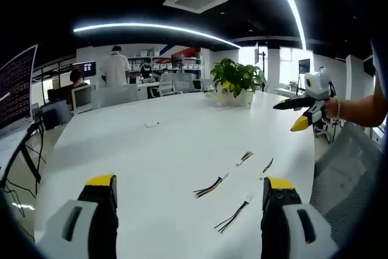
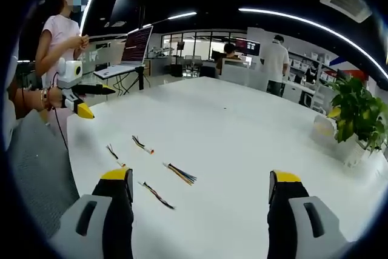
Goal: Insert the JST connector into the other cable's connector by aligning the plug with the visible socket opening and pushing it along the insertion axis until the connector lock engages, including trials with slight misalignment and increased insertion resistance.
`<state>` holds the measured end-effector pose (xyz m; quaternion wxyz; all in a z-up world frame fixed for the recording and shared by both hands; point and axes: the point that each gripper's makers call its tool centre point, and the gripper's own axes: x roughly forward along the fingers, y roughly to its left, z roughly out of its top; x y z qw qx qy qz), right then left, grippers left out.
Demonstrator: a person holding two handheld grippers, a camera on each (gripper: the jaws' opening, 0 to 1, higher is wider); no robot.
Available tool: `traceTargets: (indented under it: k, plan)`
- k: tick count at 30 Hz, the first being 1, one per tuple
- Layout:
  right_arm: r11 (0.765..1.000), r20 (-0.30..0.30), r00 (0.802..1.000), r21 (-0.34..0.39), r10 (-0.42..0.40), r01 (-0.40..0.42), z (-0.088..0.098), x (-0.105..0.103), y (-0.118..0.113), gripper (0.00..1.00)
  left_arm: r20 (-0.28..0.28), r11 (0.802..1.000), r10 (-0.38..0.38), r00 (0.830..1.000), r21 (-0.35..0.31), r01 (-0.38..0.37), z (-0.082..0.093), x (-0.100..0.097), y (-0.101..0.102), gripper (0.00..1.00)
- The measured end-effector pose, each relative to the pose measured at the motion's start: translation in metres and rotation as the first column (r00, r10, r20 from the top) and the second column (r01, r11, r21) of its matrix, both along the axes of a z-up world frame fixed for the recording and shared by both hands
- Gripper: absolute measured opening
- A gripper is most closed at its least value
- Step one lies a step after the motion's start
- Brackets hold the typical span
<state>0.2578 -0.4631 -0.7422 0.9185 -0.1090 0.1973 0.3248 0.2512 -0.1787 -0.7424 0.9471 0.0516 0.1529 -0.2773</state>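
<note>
- Left gripper [image 1: 189,193], with yellow-tipped black jaws, is spread wide and empty.
- Right gripper [image 2: 200,187] is likewise wide and empty.
- Four short multicoloured wire cables with small white JST connectors [image 1: 210,187] lie loose on the white table [image 1: 151,156].
- Judged step: nothing grasped yet; next, each gripper must take one cable.

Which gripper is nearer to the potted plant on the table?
Right. The right gripper hovers at the table side with the potted plant; the left gripper is farther, beyond the cables.
</note>
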Motion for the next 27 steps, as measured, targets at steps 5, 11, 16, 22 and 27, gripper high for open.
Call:
traceTargets:
  k: [5,11,16,22,27]
  plan:
    - [1.0,-0.006,1.0,0.005,0.02,-0.02,-0.001,0.002,0.006,0.91,0.003,1.0,-0.017,1.0,0.005,0.017,0.0,0.005,-0.005,0.99]
    - [0.999,-0.001,0.999,0.013,0.038,-0.038,-0.002,0.007,0.013,0.9,0.0,0.999,-0.042,0.999,0.008,0.042,-0.001,0.007,-0.012,0.99]
    - [0.998,-0.002,0.998,0.002,0.065,-0.065,-0.004,0.009,0.019,0.89,-0.007,0.998,-0.06,0.998,0.018,0.06,-0.004,0.009,-0.016,0.99]
    - [0.994,0.0,0.995,-0.016,0.104,-0.104,-0.003,0.012,0.024,0.87,-0.004,0.996,-0.089,0.996,0.026,0.089,-0.005,0.014,-0.021,0.99]
    - [0.99,0.002,0.99,-0.026,0.138,-0.137,-0.003,0.014,0.031,0.85,0.009,0.992,-0.124,0.992,0.036,0.123,-0.004,0.02,-0.028,0.99]
